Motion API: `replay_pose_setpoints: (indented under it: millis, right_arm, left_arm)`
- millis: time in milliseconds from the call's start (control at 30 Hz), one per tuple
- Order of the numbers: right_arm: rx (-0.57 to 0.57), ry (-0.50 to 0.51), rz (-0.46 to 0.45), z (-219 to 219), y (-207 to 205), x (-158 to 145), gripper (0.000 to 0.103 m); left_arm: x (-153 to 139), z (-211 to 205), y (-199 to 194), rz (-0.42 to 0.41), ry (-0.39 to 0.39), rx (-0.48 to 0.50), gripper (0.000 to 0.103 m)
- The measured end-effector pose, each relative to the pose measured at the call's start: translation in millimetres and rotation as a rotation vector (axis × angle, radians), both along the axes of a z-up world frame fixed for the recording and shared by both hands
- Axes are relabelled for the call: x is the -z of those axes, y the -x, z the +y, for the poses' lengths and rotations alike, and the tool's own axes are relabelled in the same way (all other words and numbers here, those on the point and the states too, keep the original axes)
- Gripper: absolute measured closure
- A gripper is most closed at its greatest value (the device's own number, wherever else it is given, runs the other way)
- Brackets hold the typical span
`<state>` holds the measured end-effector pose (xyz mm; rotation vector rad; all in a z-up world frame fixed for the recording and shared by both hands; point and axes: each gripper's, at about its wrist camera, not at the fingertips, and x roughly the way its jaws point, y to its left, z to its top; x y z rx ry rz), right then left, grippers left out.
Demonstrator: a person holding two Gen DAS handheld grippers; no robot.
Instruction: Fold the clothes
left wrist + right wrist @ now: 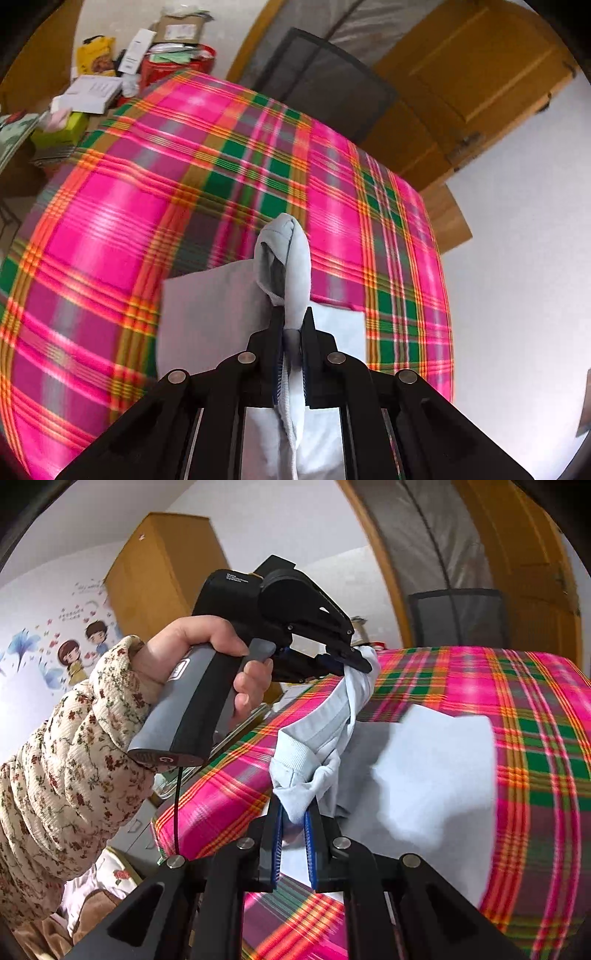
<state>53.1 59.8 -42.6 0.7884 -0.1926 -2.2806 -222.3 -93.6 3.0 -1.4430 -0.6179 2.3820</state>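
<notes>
Nearest in the left wrist view, we see our left gripper (pixel 293 325) clamped tight on a bunched edge of the garment (pixel 207 310); a pale blue fold with a white stitched hem sticks up past the fingertips. Jaws nearly closed, only cloth between them.

Nearest in the right wrist view, our right gripper (pixel 295 812) pinches another bunch of the same garment (pixel 432 775). Jaws narrow, blue pads (pixel 309 834) pressing cloth from both sides.

Just beyond, the garment hangs taut between the two grippers, ribbed hem twisted, and the rest lies flat on the blanket (pixel 517 709). Blanket is pink, green and orange plaid, covering the work surface.

In the right view we also see the left gripper (pixel 360 659) from the side, held by a hand (pixel 199 661) in a floral sleeve (pixel 70 760), tip biting the garment's upper corner above the blanket.

Farther off: a dark mesh chair (pixel 325 81) behind the blanket, a clutter of boxes (pixel 177 29) and papers at the far left corner, wooden cabinets (pixel 472 74), white wall with cartoon stickers (pixel 81 646). Some motion blur on blanket and cloth.
</notes>
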Motion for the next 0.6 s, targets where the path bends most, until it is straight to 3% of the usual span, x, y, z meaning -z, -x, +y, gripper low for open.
replay_pose_setpoints:
  millis: [333,600]
  right_arm:
    - [0.079,0.037,-0.043,48,3,12,0.092]
    - [0.114,0.064,-0.091,72,3,26,0.092]
  left_arm:
    - [17,65,9,-0.038,0.051,0.077,0.095]
    - [29,93,12,-0.066,0.074,0.097,0.095]
